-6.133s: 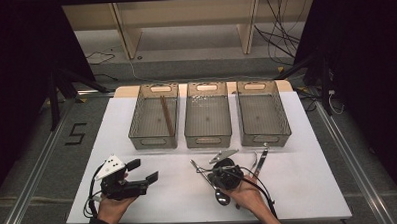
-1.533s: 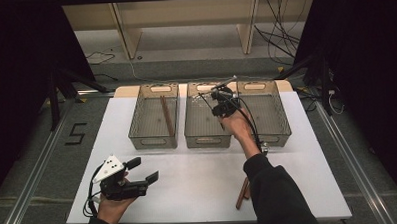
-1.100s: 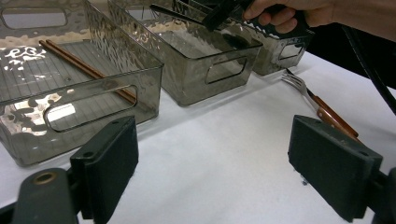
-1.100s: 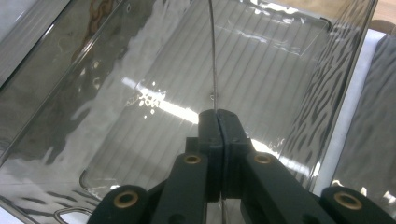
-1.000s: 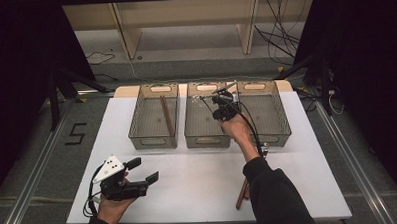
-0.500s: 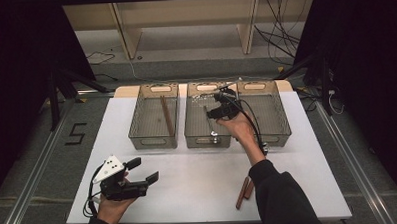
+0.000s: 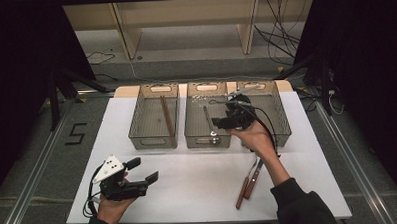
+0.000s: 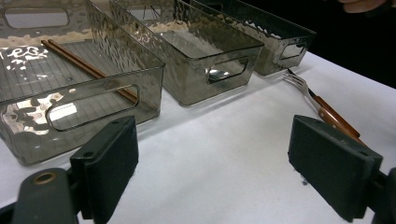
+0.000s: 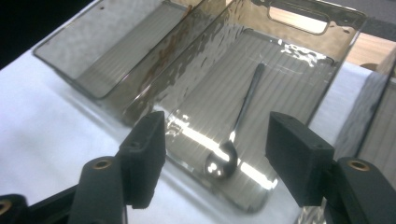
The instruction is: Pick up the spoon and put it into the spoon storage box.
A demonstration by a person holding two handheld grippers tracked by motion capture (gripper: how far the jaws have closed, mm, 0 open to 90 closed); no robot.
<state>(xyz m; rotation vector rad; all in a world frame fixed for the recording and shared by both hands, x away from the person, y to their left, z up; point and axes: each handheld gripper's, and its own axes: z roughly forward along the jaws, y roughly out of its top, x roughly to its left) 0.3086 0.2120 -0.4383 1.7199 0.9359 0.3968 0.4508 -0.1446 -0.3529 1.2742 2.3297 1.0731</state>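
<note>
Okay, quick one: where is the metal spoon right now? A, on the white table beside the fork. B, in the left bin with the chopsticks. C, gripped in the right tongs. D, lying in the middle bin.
D: the spoon lies flat on the floor of the middle bin, while the right tongs stand open above it with nothing between them.

Silver spoon [image 9: 233, 140], smoky rippled bin [image 9: 299, 56], black claw [image 9: 215, 158].

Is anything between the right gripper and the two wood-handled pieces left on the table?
Nothing visible. The right gripper hangs open over the middle bin, where the spoon lies. The wood-handled cutlery lies on bare table, beside the person's right forearm.
</note>
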